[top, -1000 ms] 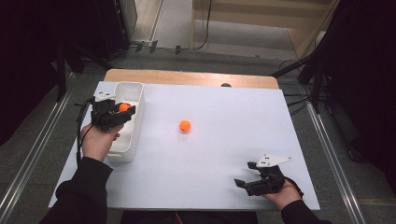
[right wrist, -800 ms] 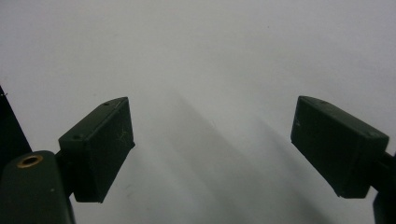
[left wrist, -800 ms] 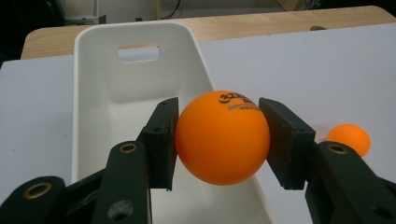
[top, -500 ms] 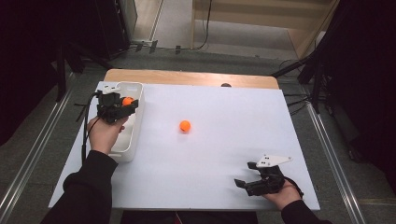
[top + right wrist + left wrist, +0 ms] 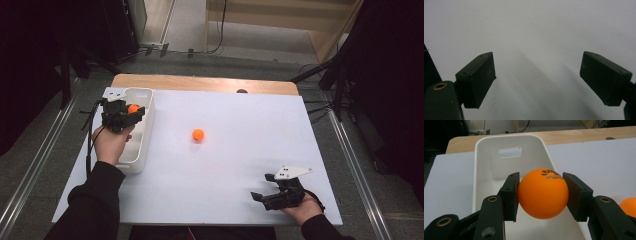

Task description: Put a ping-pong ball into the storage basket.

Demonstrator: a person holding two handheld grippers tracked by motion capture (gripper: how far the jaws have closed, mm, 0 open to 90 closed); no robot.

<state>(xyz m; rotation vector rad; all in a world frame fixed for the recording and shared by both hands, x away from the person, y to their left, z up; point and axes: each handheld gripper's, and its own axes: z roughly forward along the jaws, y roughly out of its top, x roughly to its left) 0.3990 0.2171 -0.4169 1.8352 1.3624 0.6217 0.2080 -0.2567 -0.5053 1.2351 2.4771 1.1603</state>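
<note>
1. left gripper (image 5: 131, 111) clamped on an orange ball (image 5: 133, 108); both pads pressed against the ball's sides in the left gripper view (image 5: 543, 193).
2. held ball raised over the far half of a white bin (image 5: 143, 131), clear of the bin floor; black print visible near the ball's top.
3. bin long and narrow, set along the left edge of the white table (image 5: 235, 165); handle slot (image 5: 510, 152) cut in its far end wall.
4. second orange ball (image 5: 198, 134) loose on the table, roughly mid-table, well apart from the bin and from both grippers; seen again at the right edge of the left gripper view (image 5: 629, 206).
5. right gripper (image 5: 265, 191) low at the near right corner of the table, jaws spread wide, nothing between them; bare white surface ahead of its pads (image 5: 476, 80).
6. grey three-cornered plate (image 5: 292, 172) on top of the right gripper.
7. strip of bare wood (image 5: 200, 83) showing along the far edge of the table.
8. dark sleeves on both forearms, entering from the near side.
</note>
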